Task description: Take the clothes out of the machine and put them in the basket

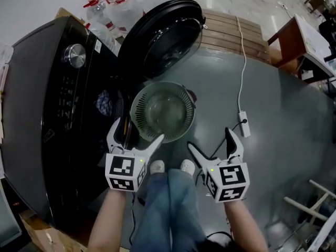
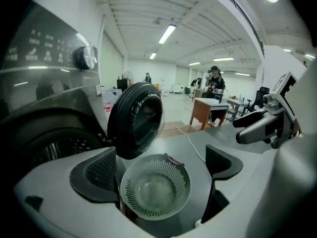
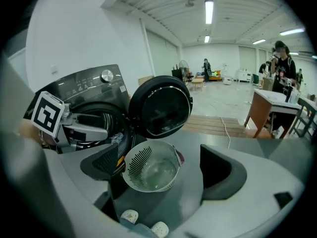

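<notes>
A pale slotted basket [image 1: 163, 111] stands empty on the grey floor in front of the black washing machine [image 1: 47, 114]. The machine's round door [image 1: 163, 35] is swung open. In the drum opening a bluish cloth [image 1: 104, 103] shows. My left gripper [image 1: 136, 134] is open at the basket's near left rim, by the drum mouth, with nothing in it. My right gripper [image 1: 210, 140] is open and empty, near and to the right of the basket. The left gripper view shows the basket [image 2: 155, 186] between its fingers; the right gripper view shows the basket [image 3: 151, 166] and drum cloth [image 3: 117, 139].
Water bottles [image 1: 122, 4] stand behind the machine. A power strip [image 1: 244, 124] with a white cable lies on the floor to the right, past it a wooden platform [image 1: 233, 30] and a desk [image 1: 302, 41]. The person's shoes [image 1: 170, 167] are just below the basket.
</notes>
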